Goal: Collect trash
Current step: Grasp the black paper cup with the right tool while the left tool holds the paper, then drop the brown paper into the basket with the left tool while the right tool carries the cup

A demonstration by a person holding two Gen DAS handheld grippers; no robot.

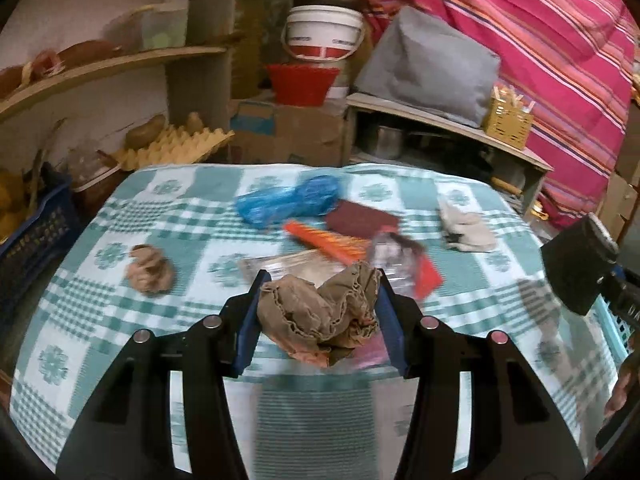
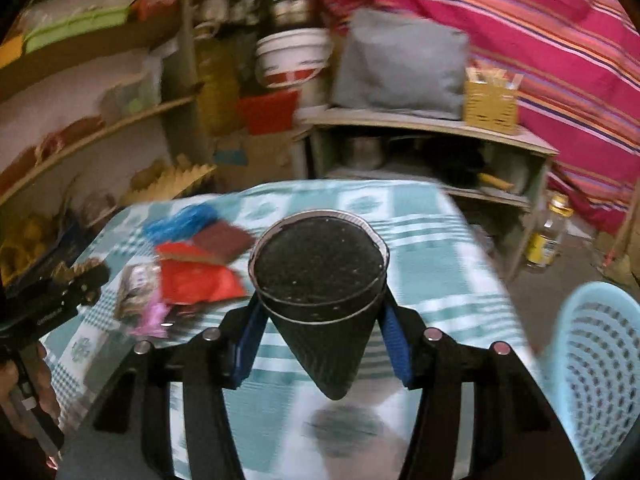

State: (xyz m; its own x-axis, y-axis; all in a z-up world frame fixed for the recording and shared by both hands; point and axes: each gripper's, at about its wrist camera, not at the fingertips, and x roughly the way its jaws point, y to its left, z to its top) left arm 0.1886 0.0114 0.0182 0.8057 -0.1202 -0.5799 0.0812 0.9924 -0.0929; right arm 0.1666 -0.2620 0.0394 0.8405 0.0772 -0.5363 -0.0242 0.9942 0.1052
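Note:
My left gripper (image 1: 322,280) is shut on a crumpled brown paper wad (image 1: 320,316), held a little above the green checked tablecloth (image 1: 120,320). My right gripper (image 2: 320,304) is shut on a black paper cup (image 2: 318,264), which is lifted off the table with its mouth toward the camera. Loose trash lies on the cloth: a blue plastic bag (image 1: 288,200), an orange comb-like strip (image 1: 324,238), a maroon card (image 1: 362,220), a clear wrapper (image 1: 394,256), another brown wad (image 1: 150,270) and a whitish crumpled piece (image 1: 466,226).
A light blue perforated basket (image 2: 596,372) stands off the table's right side. A dark blue crate (image 1: 36,236) and an egg tray (image 1: 172,148) sit at the left, with shelves and a cardboard box behind. A bottle (image 2: 548,236) stands on the floor.

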